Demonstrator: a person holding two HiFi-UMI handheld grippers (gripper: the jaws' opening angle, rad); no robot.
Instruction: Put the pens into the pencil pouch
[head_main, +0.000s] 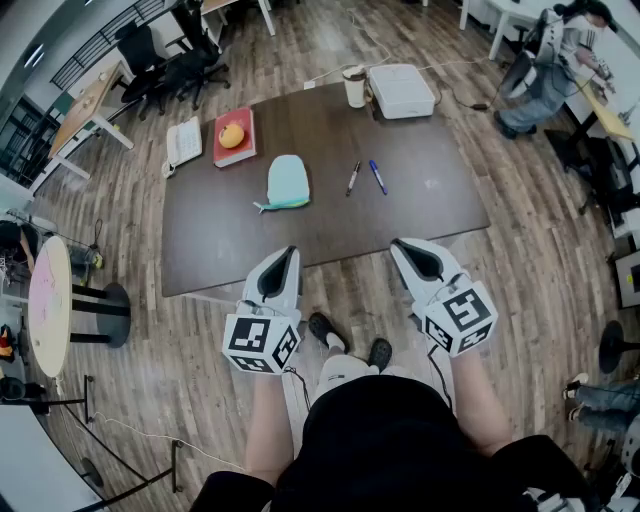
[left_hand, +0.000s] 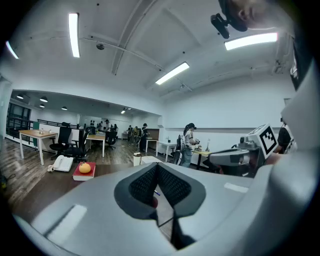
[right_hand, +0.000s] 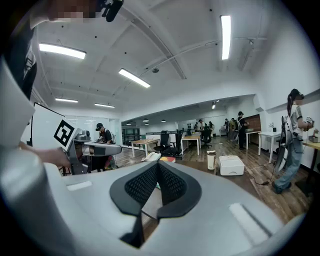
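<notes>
Pale blue cloth made the pencil pouch (head_main: 288, 182) look floppy (it would likely sag). A black pen (head_main: 353, 178) and a blue pen (head_main: 377, 177) lay near it on its right. They looked thin, hard, light and likely to roll, so best pinched at the middle. The left gripper (head_main: 290, 253) and right gripper (head_main: 400, 246), well short of the pouch, had jaws closed on nothing.

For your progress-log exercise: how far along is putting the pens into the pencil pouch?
Done: nothing; the black pen and blue pen lie on the table beside the pencil pouch. In hand: nothing; left gripper and right gripper hover near the table's edge, jaws together, empty. Left: both pens.
</notes>
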